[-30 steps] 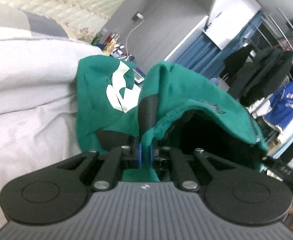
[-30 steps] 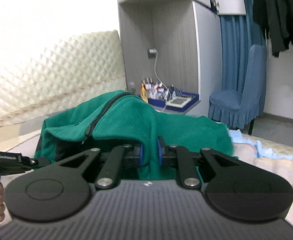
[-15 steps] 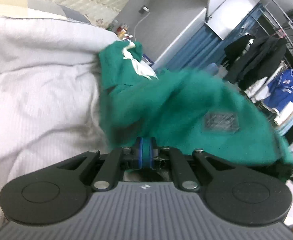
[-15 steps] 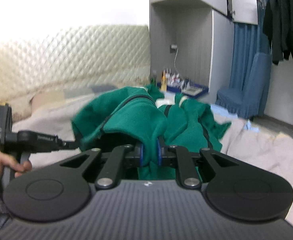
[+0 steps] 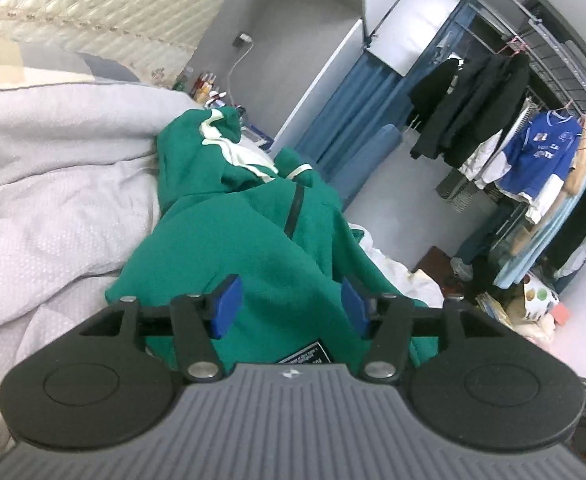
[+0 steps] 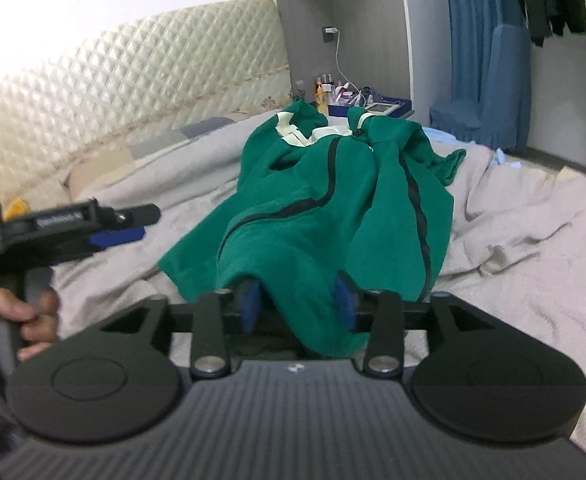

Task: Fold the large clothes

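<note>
- The green jacket (image 6: 325, 208) lies lengthwise on the bed (image 6: 533, 240), over a grey quilt, with its white-trimmed collar toward the quilted headboard (image 6: 153, 80) and its hem toward both cameras.
- 2 dark zipper lines run down the jacket's front in the right wrist view.
- The left gripper (image 5: 289, 308) has just been opening; its blue pads (image 5: 225, 308) now stand apart, with green fabric and a black label lying loose between them, not pinched.
- The right gripper (image 6: 297, 304) has also just been opening; its jaws are parted around a hanging fold of the hem, and the pads do not press on it.
- In the right wrist view, a hand (image 6: 17, 320) holds the left gripper's handle at the left edge, well apart from the jacket.
- A blue chair (image 6: 489, 92) stands beyond the bed.
</note>
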`<state>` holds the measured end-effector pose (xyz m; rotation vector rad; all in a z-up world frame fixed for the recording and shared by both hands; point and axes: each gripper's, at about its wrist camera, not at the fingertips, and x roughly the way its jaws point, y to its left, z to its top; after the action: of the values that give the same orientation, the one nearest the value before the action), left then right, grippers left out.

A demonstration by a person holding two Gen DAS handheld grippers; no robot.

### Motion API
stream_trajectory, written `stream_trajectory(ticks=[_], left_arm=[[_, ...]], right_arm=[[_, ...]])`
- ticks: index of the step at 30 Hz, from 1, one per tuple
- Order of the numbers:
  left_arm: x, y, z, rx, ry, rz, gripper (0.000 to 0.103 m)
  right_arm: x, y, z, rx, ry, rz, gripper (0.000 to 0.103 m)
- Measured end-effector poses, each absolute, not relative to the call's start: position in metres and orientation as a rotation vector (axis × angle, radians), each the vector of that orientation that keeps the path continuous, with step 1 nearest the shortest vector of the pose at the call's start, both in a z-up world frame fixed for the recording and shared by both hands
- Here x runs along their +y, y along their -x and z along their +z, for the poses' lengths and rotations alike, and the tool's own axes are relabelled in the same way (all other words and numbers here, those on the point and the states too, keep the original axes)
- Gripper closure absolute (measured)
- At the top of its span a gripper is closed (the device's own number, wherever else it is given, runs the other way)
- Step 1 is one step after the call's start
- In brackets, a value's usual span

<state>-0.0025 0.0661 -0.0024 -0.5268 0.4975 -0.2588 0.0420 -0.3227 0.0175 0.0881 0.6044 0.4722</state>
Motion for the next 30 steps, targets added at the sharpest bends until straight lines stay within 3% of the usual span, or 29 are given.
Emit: stream_trajectory(ticks=[5,12,25,27,30], left_arm=[[0.075,-0.058,-0.008,0.537,0.532,-0.177,0.030],[0.093,-0.128,-0.033,0.600,0.510,-0.069,0.024],[0.109,-0.204,-0.112,0.727,0.594,-0.092,0.023],[0.106,-0.212,-0.121,0.743,0.593,-0.111,0.023],[0.099,-0.219,-0.132,0.759,0.580,-0.129,0.024]], right_arm=[[-0.338,-0.058,0.025,0.548,-0.172,0.480,0.025],[-0.330,-0.141,0.016,0.568,-0.225,0.407,0.025],[-0.330,-0.265,-0.076,0.686,-0.180,0.207,0.026],[-0.335,-0.276,-0.087,0.706,-0.195,0.189,0.028],[-0.336,-0.287,-0.101,0.742,-0.218,0.215,0.040]])
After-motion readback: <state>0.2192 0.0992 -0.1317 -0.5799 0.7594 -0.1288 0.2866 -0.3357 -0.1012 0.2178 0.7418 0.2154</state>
